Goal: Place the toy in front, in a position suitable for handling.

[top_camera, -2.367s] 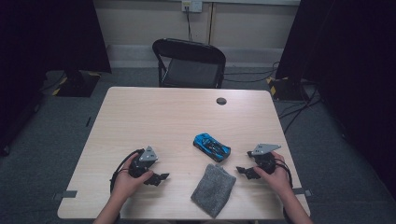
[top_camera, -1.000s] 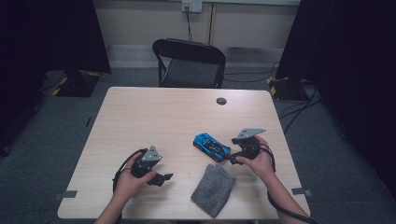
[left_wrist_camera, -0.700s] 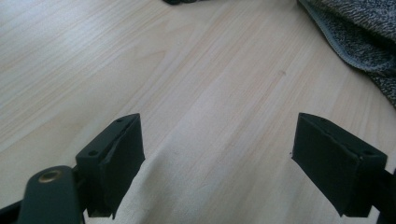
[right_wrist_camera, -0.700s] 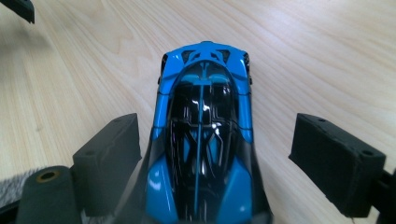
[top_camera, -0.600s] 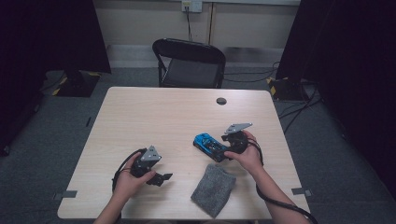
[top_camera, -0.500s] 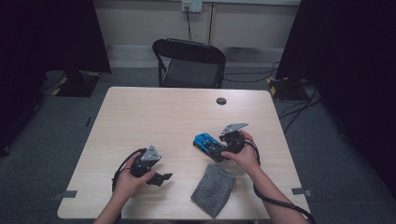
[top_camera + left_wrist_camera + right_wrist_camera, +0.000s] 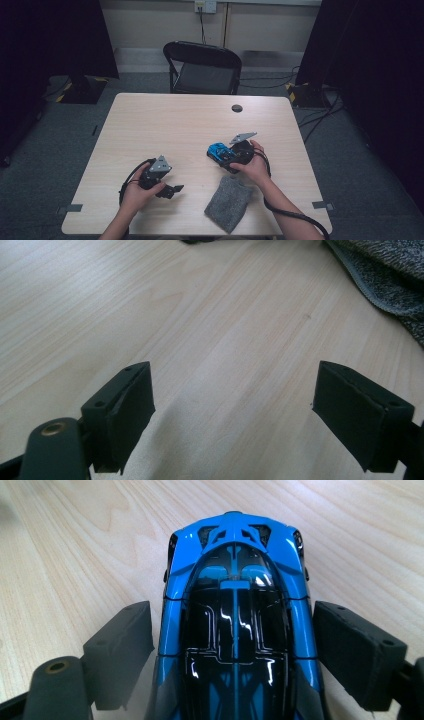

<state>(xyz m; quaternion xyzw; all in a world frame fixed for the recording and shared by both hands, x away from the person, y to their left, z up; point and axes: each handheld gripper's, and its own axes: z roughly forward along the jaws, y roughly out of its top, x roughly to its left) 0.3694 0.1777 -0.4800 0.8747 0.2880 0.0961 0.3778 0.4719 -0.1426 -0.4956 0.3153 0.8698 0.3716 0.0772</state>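
Straddling toy car (image 7: 235, 625), right tongs (image 7: 235, 645) gapped, table (image 7: 165, 120) edges far.

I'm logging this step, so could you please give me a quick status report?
Right claw open, straddling blue toy car, pads not pressing. Left claw open on bare table. Grey cloth beside car, not blocking.

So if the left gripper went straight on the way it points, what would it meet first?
Probably the grey cloth. The left gripper has bare table directly ahead, with the cloth's edge further on and slightly to one side, so it might just clip it.
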